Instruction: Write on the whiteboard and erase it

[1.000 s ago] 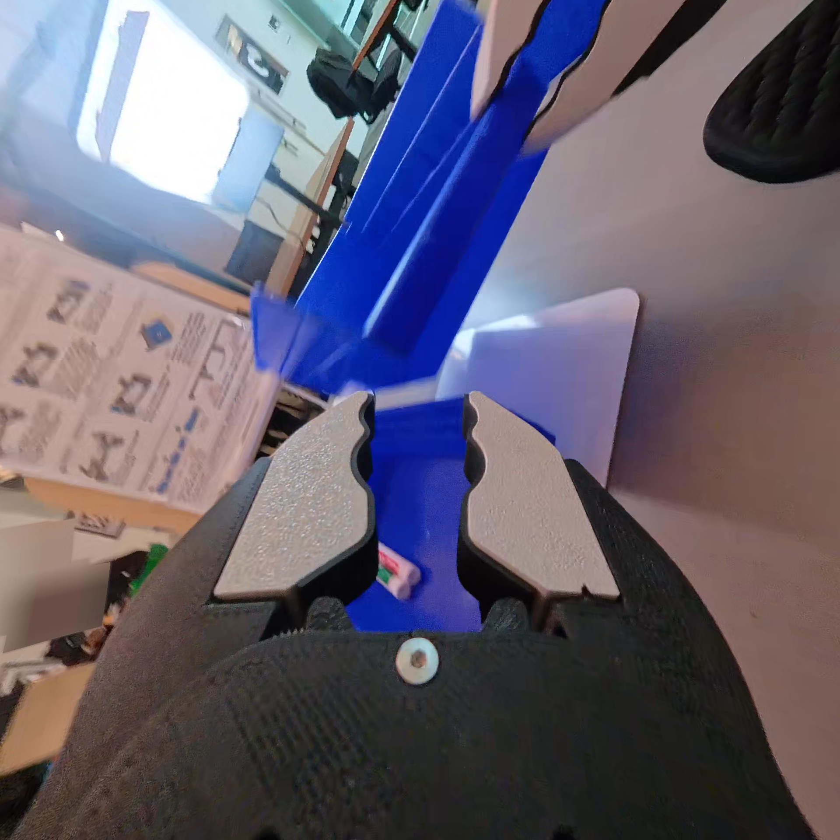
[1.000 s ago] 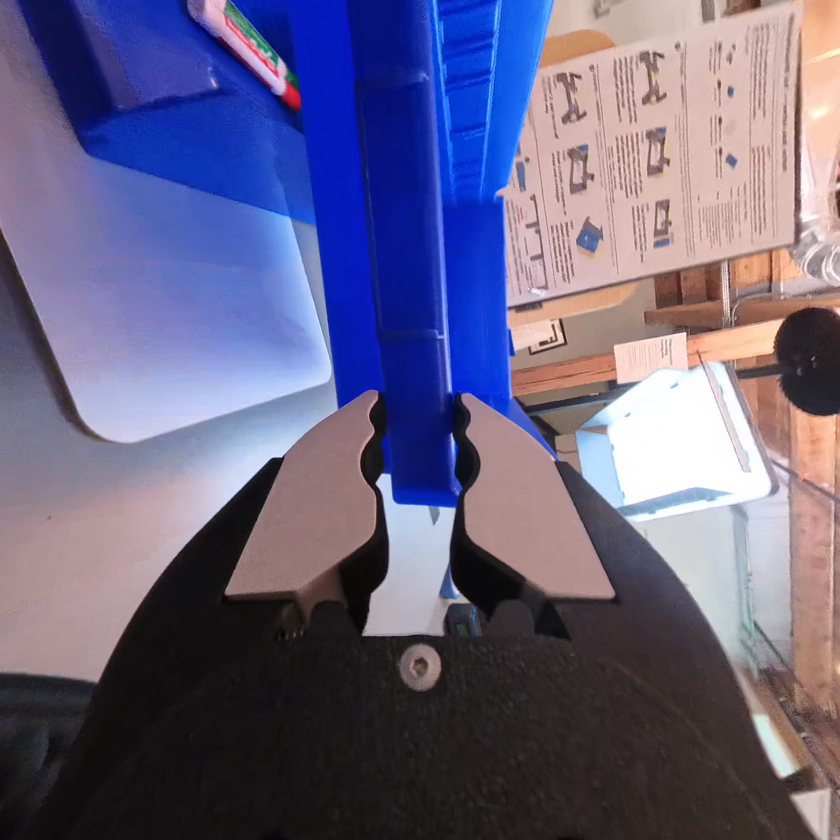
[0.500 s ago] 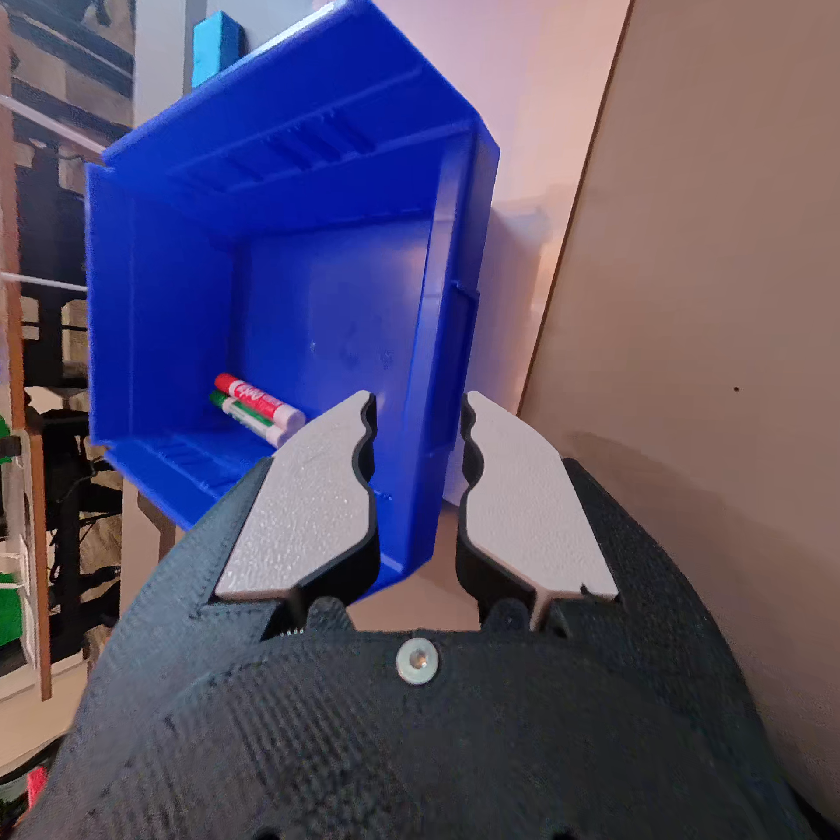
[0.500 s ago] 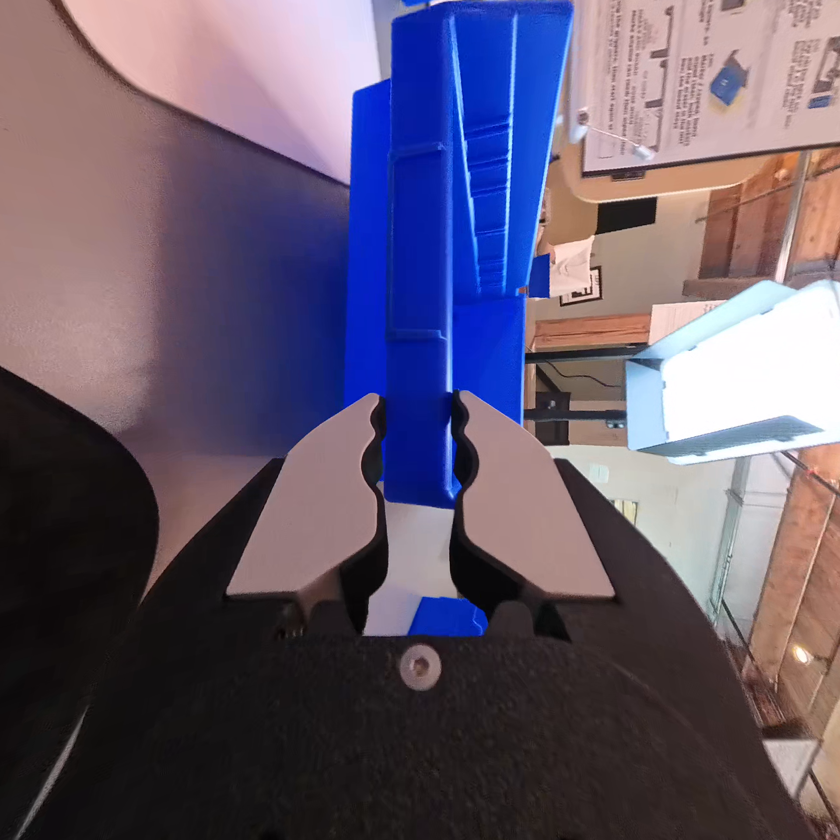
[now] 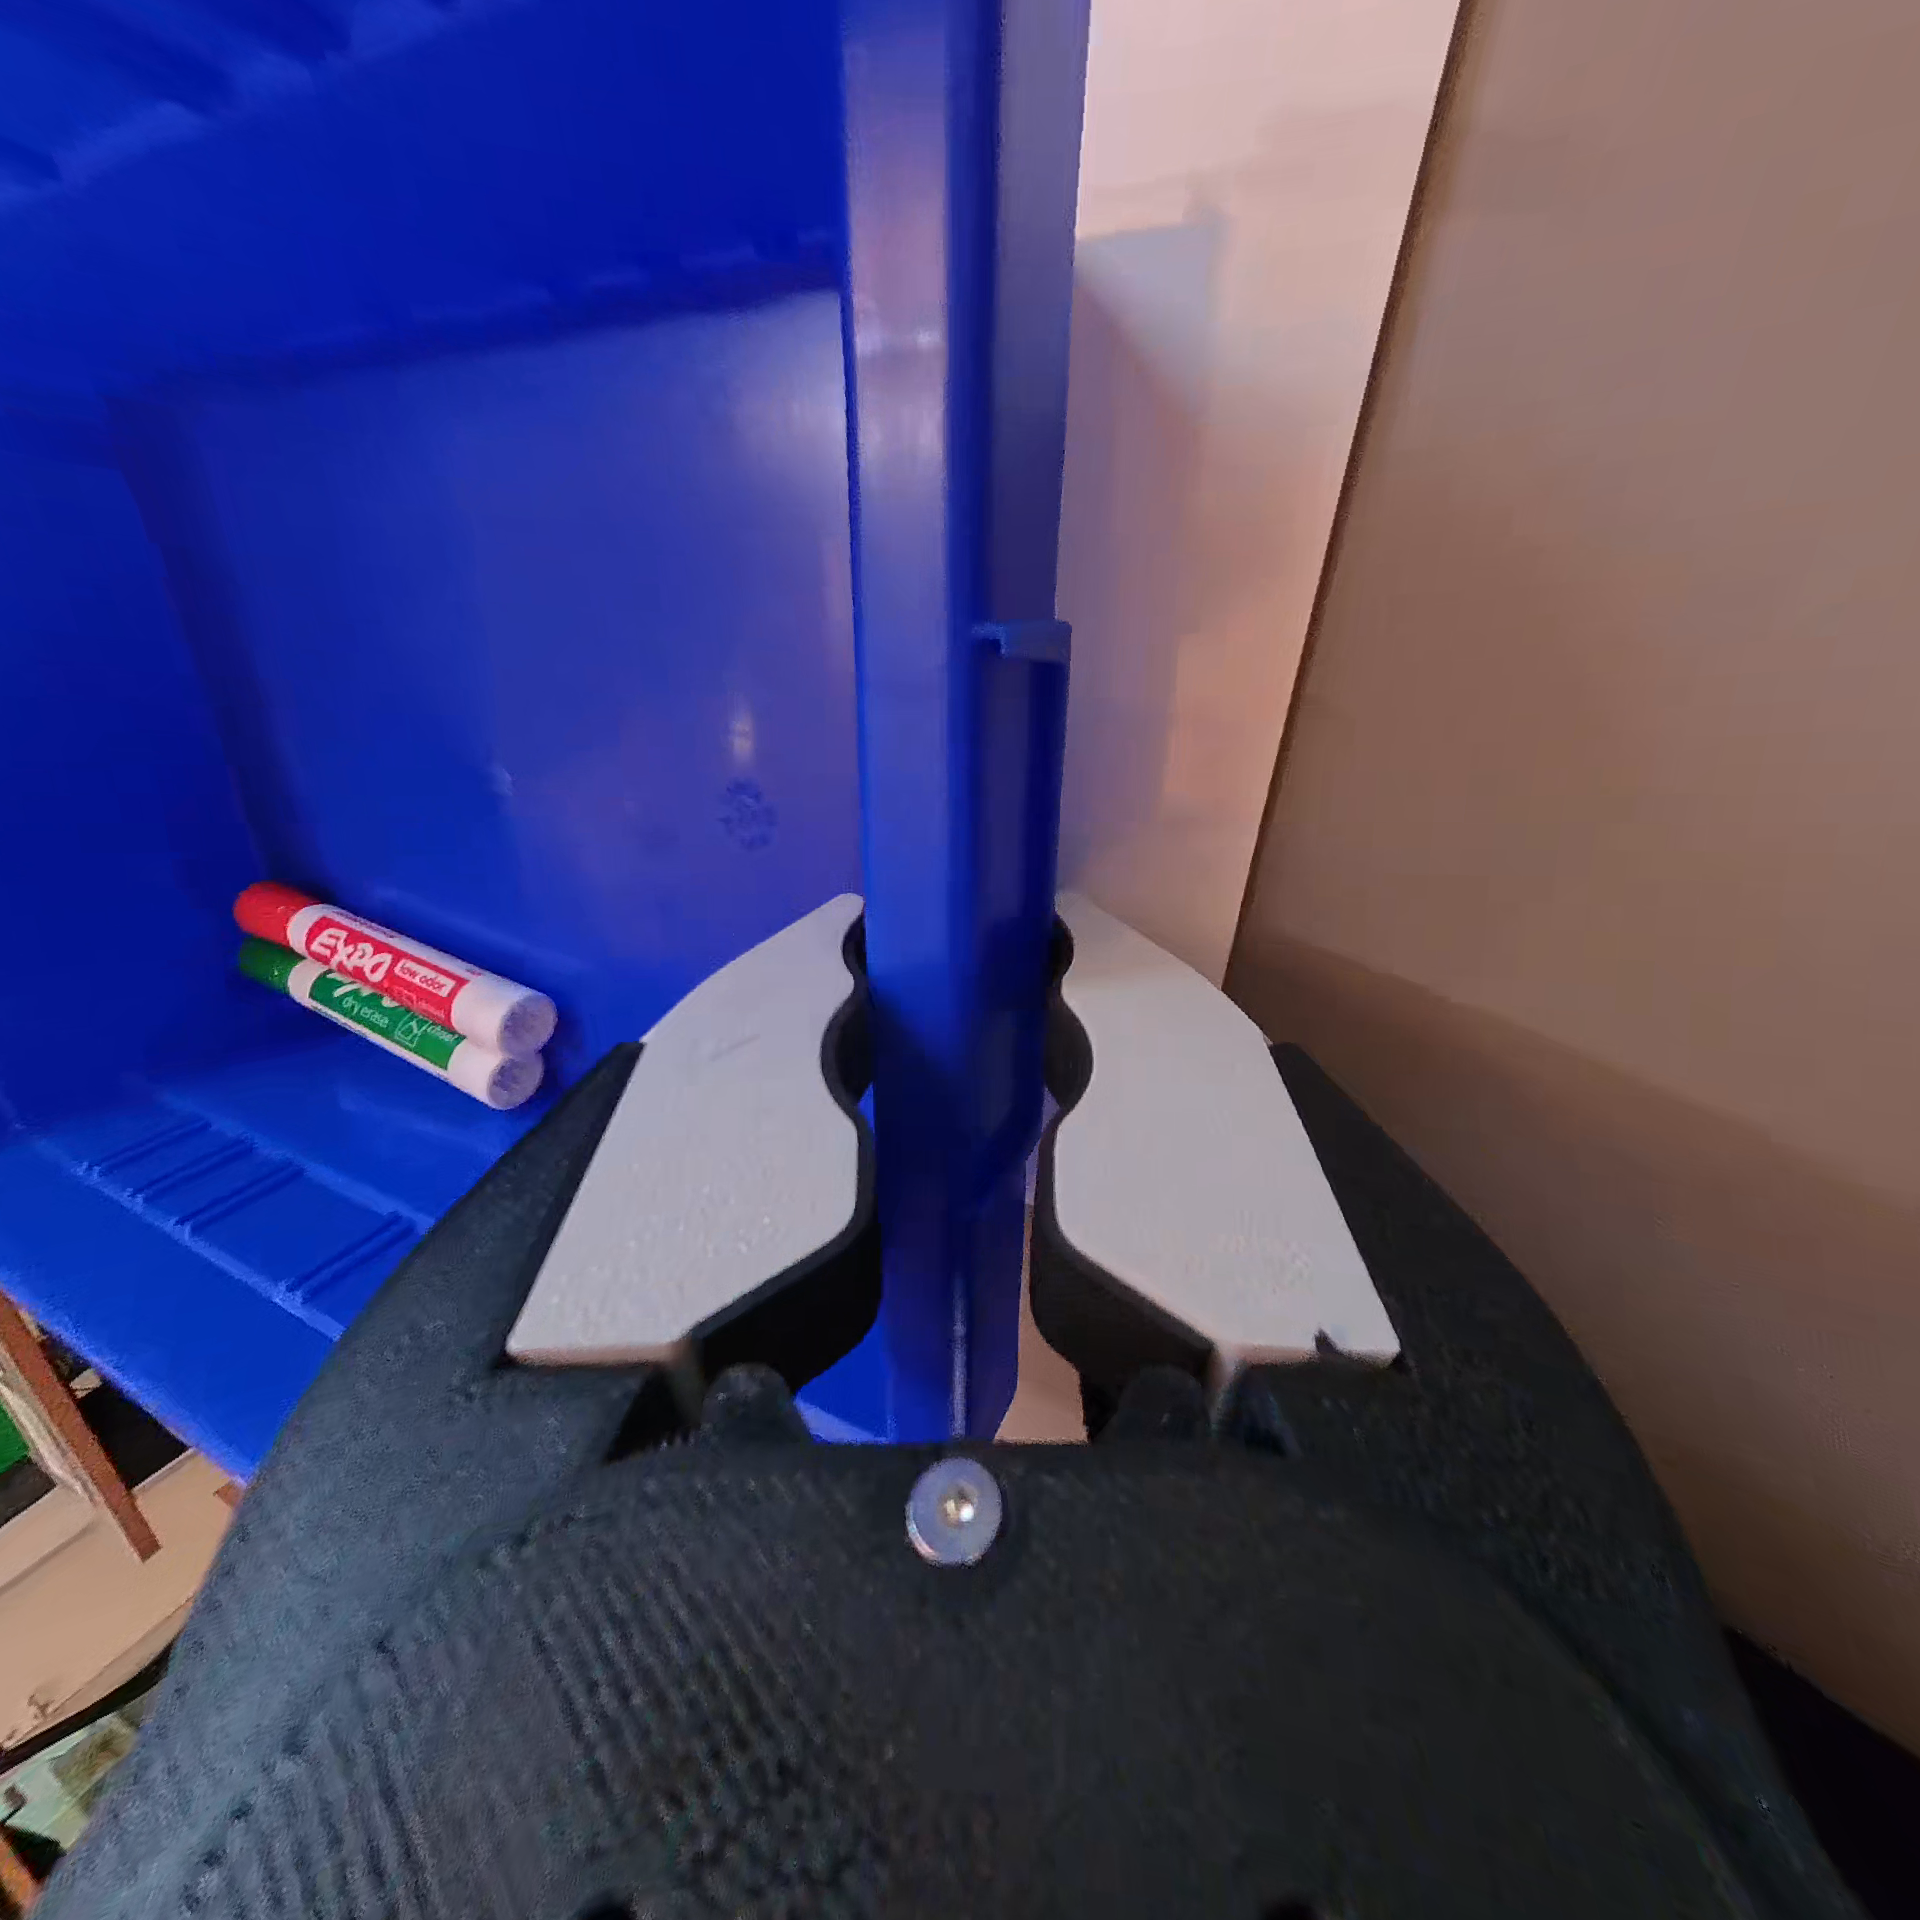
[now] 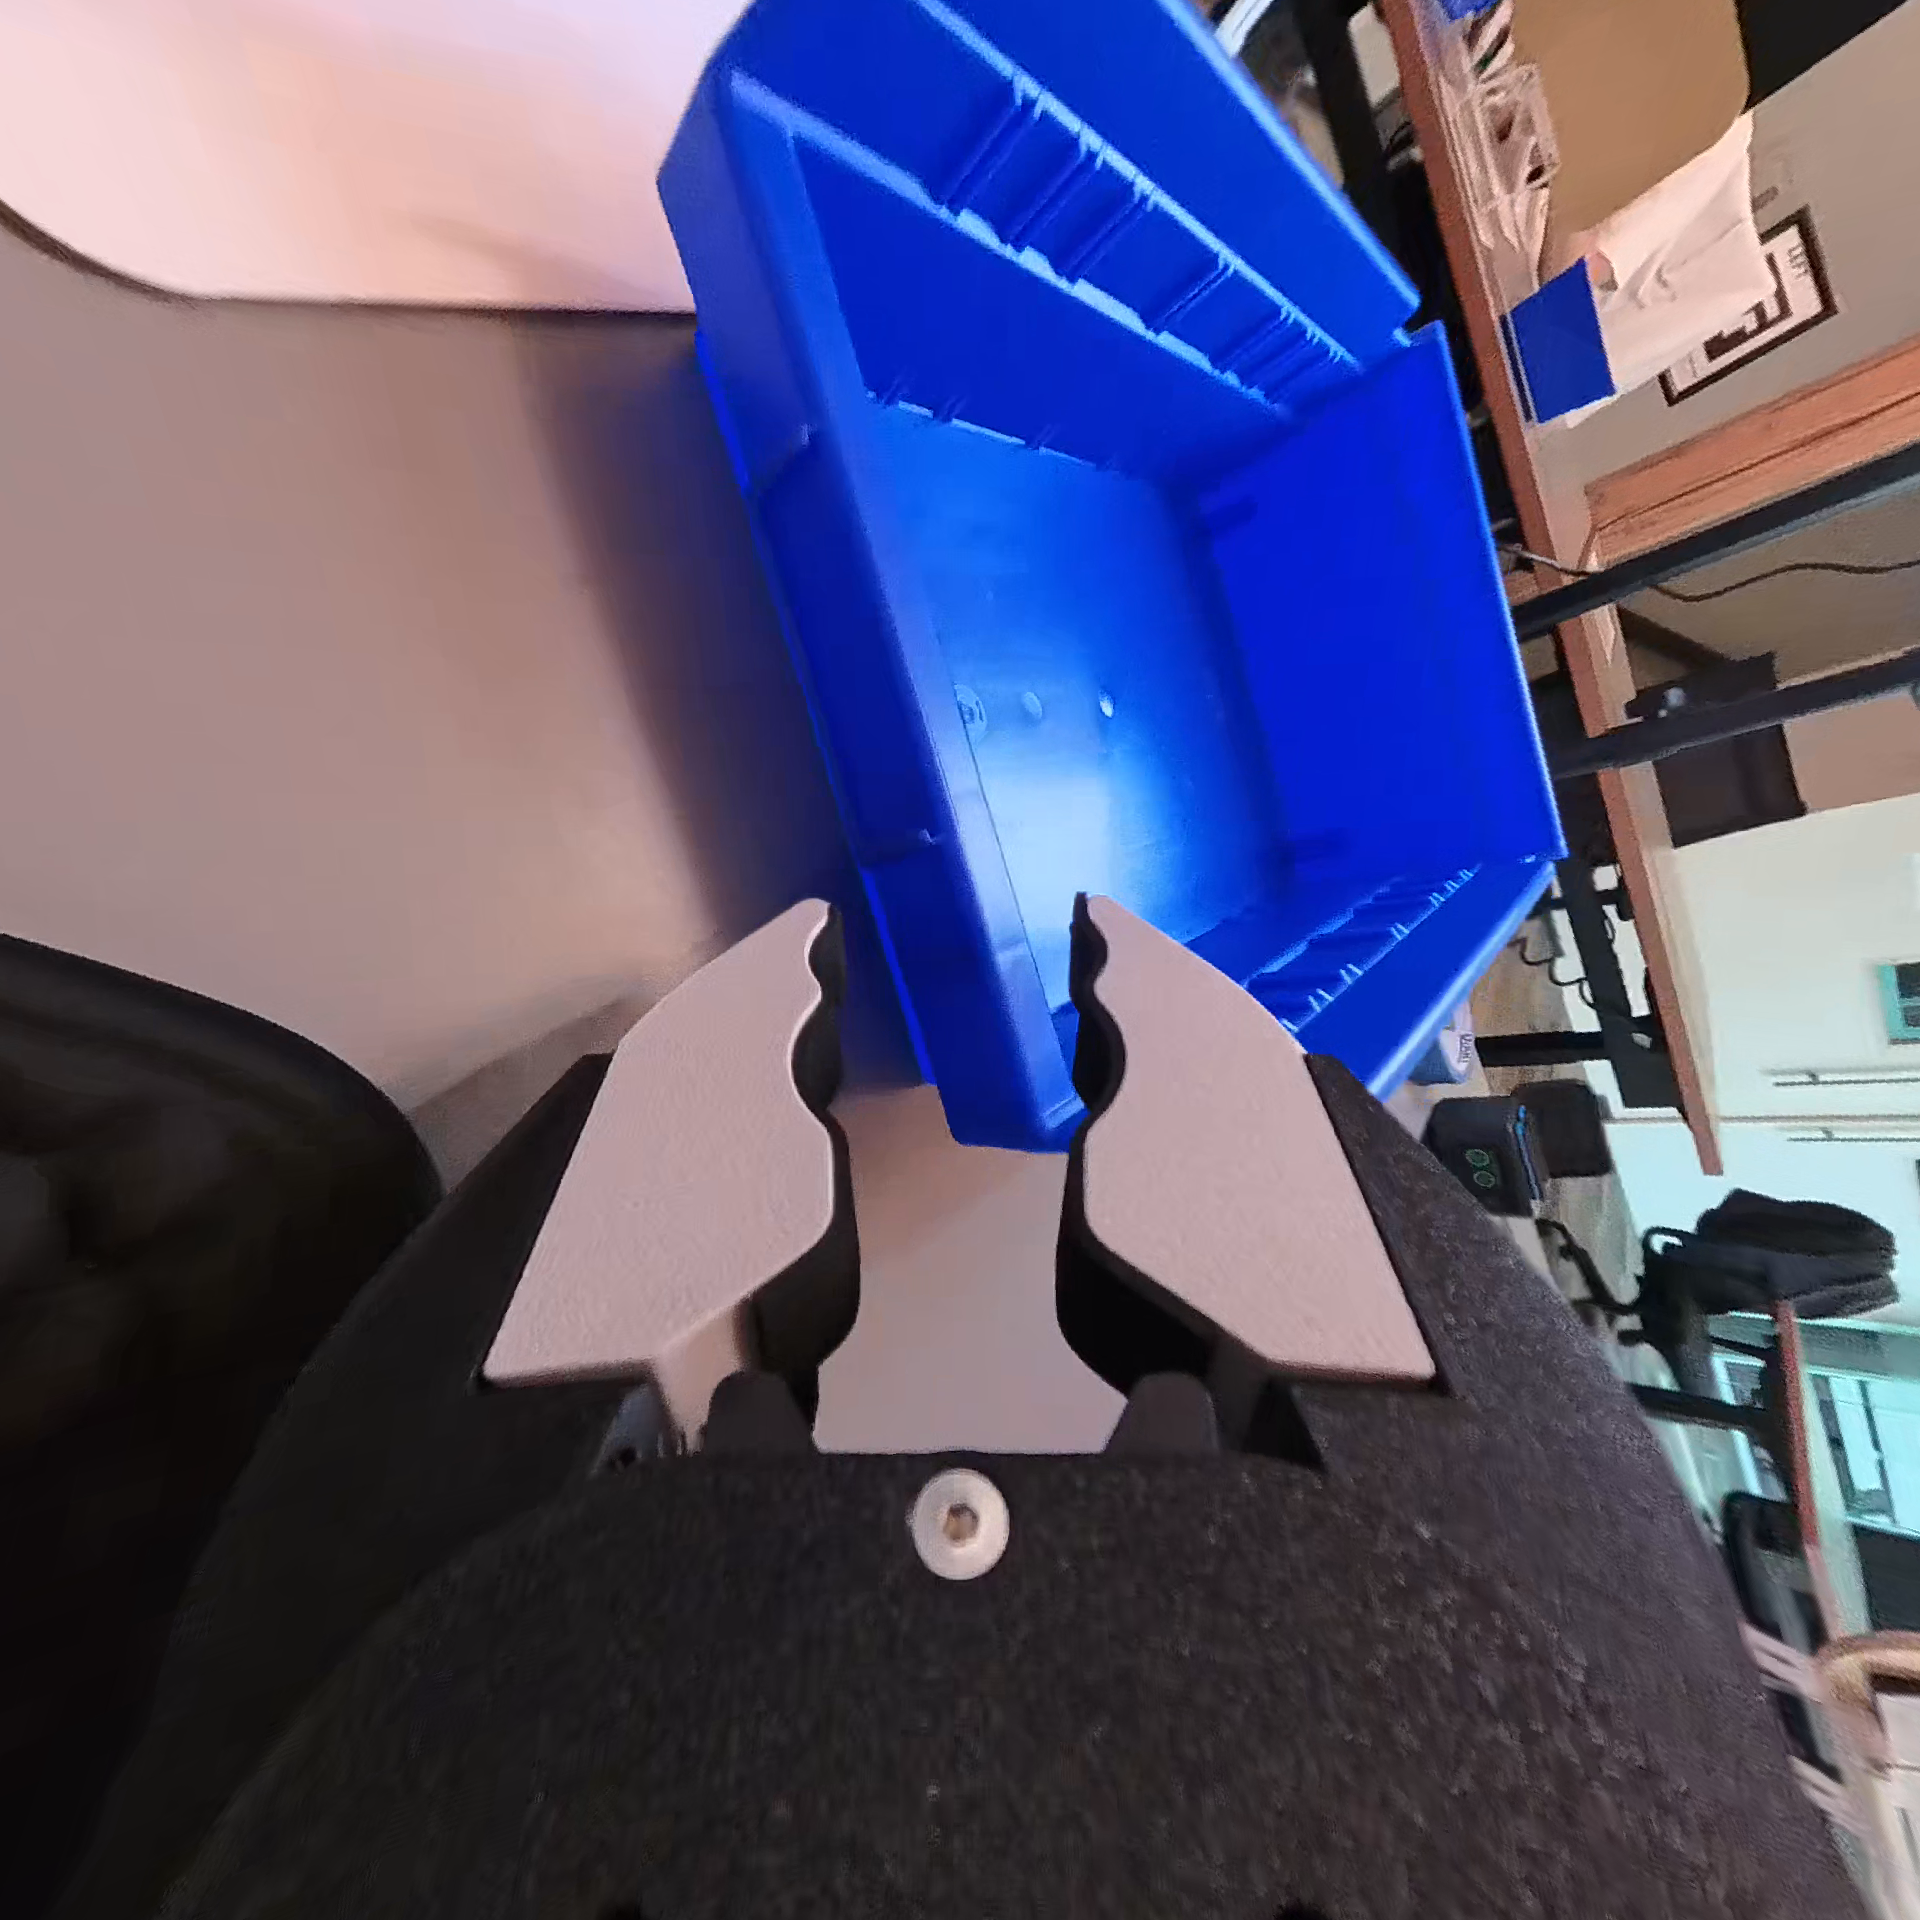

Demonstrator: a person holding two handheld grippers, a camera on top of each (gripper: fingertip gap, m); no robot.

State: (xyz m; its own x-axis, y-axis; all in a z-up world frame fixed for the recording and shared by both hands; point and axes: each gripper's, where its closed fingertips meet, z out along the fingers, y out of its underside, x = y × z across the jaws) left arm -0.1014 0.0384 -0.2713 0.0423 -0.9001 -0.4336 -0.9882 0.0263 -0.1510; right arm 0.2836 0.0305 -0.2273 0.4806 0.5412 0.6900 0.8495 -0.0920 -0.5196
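Observation:
A blue plastic bin [image 5: 520,571] lies tipped in the left wrist view, its open side facing me. A red marker [image 5: 384,961] and a green marker [image 5: 374,1023] lie side by side inside it, at the lower left. My left gripper [image 5: 958,914] is shut on the bin's side wall, with both pads pressed against it. In the right wrist view my right gripper [image 6: 956,925] is open. The rim of the bin [image 6: 1351,571] passes between its fingers, with a clear gap on the left side. The whiteboard [image 5: 1195,520] lies under the bin and also shows in the right wrist view [image 6: 364,135].
The tan table top [image 5: 1662,831] runs to the right of the whiteboard. Wooden shelves on black frames [image 6: 1558,520] stand beyond the bin, with a small blue block [image 6: 1558,343] on one. A black rounded object [image 6: 156,1247] sits at the lower left of the right wrist view. About 40 cm separates my left fingertips from my right.
My right gripper, which gripped the bin's wall, has opened and let go. My left gripper has moved onto the bin's side wall and shut on it. The bin has turned in both views.

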